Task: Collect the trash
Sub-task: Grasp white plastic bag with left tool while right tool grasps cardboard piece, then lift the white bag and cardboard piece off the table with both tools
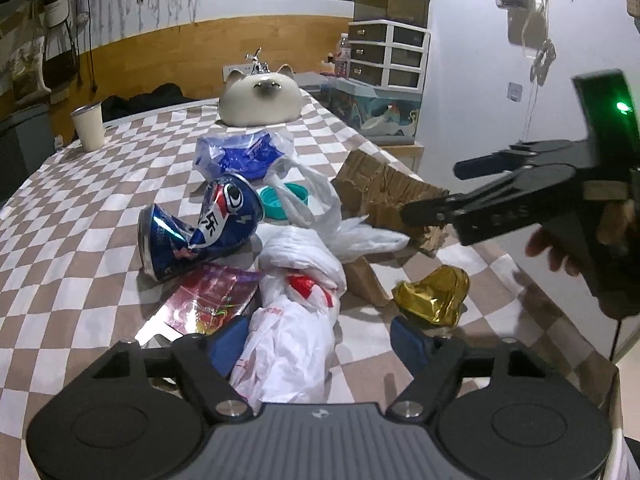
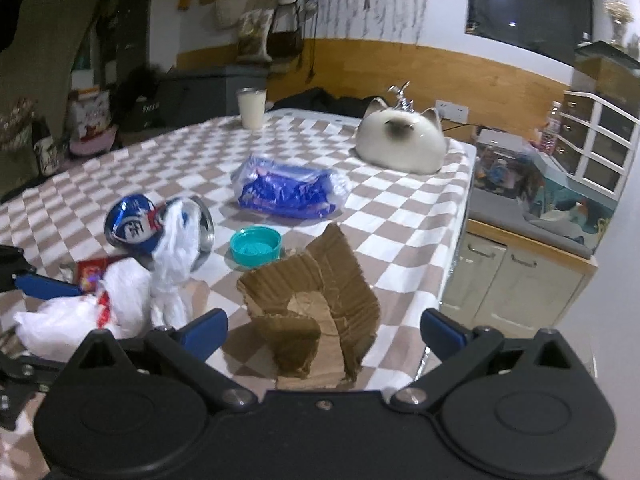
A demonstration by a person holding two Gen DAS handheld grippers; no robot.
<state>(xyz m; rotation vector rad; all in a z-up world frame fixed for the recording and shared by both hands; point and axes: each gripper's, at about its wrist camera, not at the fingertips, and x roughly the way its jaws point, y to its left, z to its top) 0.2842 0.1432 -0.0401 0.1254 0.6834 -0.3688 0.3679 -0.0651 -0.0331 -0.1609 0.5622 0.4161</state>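
Two grippers work here: my left gripper (image 1: 316, 344) straddles the crumpled white plastic bag (image 1: 296, 320) beside the crushed blue can (image 1: 200, 228), pads not yet pressing; squeeze low, gathering loose folds. My right gripper (image 2: 324, 332) gapes around the torn brown cardboard (image 2: 312, 312).

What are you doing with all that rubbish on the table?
A person is tidying trash with a grabber in each hand. The left gripper is open around the white plastic bag. The right gripper is open around the torn cardboard. The crushed blue can and gold foil lie untouched.
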